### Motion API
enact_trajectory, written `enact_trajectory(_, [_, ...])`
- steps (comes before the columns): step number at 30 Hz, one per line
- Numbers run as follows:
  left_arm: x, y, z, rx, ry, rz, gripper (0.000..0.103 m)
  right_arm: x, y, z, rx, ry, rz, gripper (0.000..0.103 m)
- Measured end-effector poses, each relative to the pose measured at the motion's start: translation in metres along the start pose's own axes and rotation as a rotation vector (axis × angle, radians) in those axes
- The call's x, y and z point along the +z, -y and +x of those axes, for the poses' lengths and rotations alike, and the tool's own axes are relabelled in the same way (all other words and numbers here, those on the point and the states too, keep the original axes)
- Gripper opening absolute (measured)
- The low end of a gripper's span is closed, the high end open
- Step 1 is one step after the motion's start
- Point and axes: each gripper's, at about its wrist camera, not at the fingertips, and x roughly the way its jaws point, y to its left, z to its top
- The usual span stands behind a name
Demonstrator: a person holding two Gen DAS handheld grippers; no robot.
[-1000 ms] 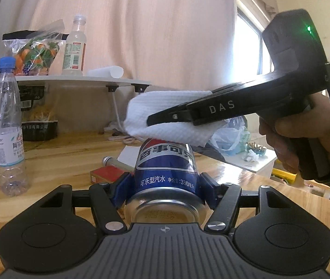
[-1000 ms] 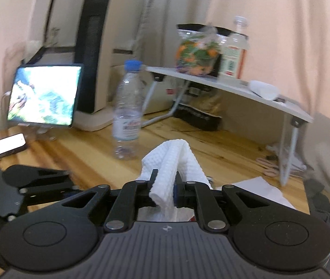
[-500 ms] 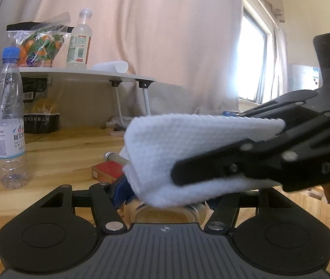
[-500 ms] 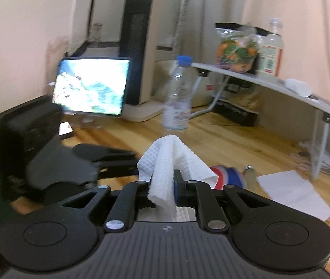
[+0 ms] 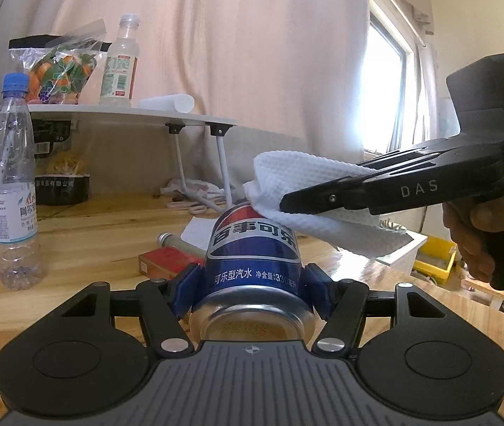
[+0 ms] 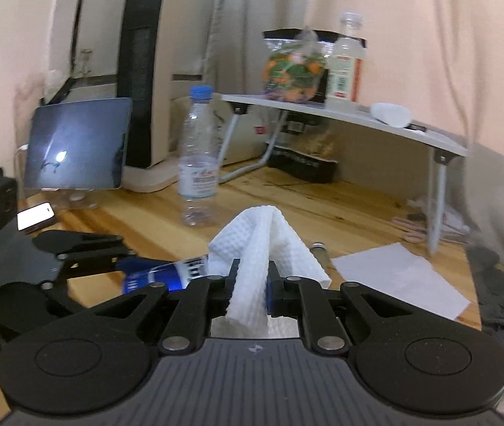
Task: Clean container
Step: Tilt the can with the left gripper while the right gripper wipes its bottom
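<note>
My left gripper (image 5: 248, 284) is shut on a blue Pepsi can (image 5: 252, 259) and holds it lying along the fingers, bottom end toward the camera, above the wooden table (image 5: 92, 241). My right gripper (image 6: 250, 280) is shut on a folded white cloth (image 6: 259, 248). In the left wrist view the right gripper (image 5: 287, 202) comes in from the right and presses the cloth (image 5: 323, 198) on the can's far upper end. In the right wrist view the can (image 6: 166, 271) shows lower left, held by the left gripper (image 6: 85, 248).
A clear water bottle (image 5: 12, 184) stands at the left. A white shelf (image 5: 127, 113) holds a snack bag and a bottle. A red box (image 5: 163, 259), a metal tube (image 5: 177, 243) and white paper (image 6: 394, 277) lie on the table. A tablet (image 6: 74, 149) and a phone (image 6: 35, 214) sit far left.
The right gripper with the cloth has drawn back right and away along the can, from covering its near part to resting on its far end. The can stays gripped.
</note>
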Motion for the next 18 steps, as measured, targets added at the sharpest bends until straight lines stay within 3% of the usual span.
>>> enact_trajectory(12, [-0.002, 0.003, -0.001, 0.001, 0.002, 0.011, 0.066, -0.004, -0.042, -0.013, 0.144, -0.065, -0.096, 0.014])
enact_trajectory(18, [0.000, 0.000, -0.001, -0.004, 0.001, 0.004, 0.066, -0.003, -0.038, -0.011, 0.126, -0.059, -0.077, 0.014])
